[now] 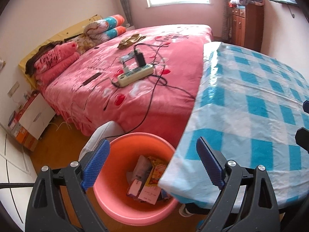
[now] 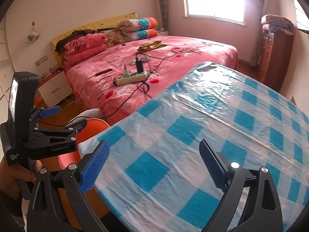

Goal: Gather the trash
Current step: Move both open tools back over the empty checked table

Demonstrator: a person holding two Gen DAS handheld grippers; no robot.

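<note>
Lay crumpled in the orange bin (image 1: 135, 176) at six o'clock: light, soft wrappers and cartons (image 1: 146, 179). Best pinched by a stiff carton edge. Left hand-held gripper (image 1: 152, 166) and right hand-held gripper (image 2: 154, 166) both spread wide, empty, above checked tabletop (image 2: 212, 125).

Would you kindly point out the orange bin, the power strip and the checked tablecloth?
orange bin (image 1: 123, 210), left wrist view, near inner wall.
power strip (image 1: 135, 74), left wrist view, middle of its body.
checked tablecloth (image 2: 202, 145), right wrist view, flat top.
</note>
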